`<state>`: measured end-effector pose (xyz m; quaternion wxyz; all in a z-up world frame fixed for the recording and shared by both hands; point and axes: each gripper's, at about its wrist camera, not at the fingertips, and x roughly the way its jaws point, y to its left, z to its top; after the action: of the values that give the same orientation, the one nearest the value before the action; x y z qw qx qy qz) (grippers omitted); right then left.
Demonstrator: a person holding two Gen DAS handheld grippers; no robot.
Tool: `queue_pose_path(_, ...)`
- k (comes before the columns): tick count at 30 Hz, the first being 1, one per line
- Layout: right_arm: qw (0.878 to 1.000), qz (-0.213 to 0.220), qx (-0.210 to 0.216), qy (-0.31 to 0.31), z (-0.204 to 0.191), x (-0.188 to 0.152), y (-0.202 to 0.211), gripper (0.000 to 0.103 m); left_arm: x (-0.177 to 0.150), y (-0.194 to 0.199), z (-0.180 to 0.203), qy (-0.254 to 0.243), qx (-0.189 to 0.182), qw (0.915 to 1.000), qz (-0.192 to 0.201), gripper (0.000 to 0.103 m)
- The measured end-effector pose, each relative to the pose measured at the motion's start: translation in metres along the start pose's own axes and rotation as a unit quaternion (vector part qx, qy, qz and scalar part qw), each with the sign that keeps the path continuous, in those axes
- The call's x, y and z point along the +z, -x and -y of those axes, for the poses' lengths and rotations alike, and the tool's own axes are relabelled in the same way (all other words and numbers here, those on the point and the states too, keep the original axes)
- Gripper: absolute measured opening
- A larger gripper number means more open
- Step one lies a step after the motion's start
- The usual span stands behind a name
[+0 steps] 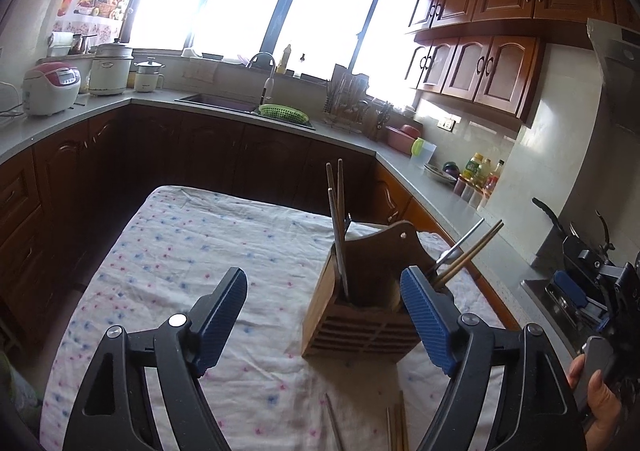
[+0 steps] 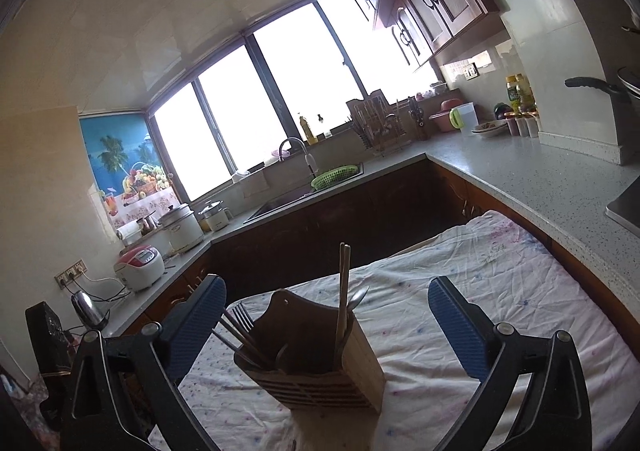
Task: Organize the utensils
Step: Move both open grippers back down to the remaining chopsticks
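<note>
A wooden utensil holder (image 1: 360, 315) stands on the flowered cloth (image 1: 180, 251). In the left wrist view, two chopsticks (image 1: 338, 211) rise upright from its left compartment. More chopsticks and a metal handle (image 1: 468, 247) lean out to the right. My left gripper (image 1: 324, 279) is open and empty, and its right pad sits close beside the holder's right side. Loose chopsticks (image 1: 396, 425) lie on the cloth below it. In the right wrist view the holder (image 2: 320, 367) shows a fork (image 2: 242, 317), chopsticks (image 2: 343, 291) and a spoon (image 2: 357, 299). My right gripper (image 2: 327, 285) is open wide and empty.
Grey counters (image 1: 452, 203) wrap around the table on the left, back and right. A sink with a green basket (image 1: 283, 112) is at the back. A rice cooker (image 1: 50, 87) and pots sit on the left, bottles (image 1: 478, 171) on the right. A hand (image 1: 600, 399) grips the other handle.
</note>
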<state>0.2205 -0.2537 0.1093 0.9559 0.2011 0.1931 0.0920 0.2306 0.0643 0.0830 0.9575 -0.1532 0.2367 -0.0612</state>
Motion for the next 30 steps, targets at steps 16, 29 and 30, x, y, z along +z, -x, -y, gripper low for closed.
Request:
queue_pose_path(16,0.997,-0.064,-0.015,-0.026,0.018,-0.061,0.05,0.102,-0.044,0.037,0.002,0.019,0.011,0.9977,-0.065,0.079)
queue_pose_path(29,0.99,-0.138,-0.04,-0.017,0.03,-0.115,0.046,0.102,-0.07,0.028,0.005,0.02,0.034,0.9921,-0.119,0.079)
queue_pose_path(30,0.989,-0.144,-0.041,-0.014,0.029,-0.118,0.044,0.102,-0.071,0.027,0.005,0.02,0.036,0.9917,-0.122,0.079)
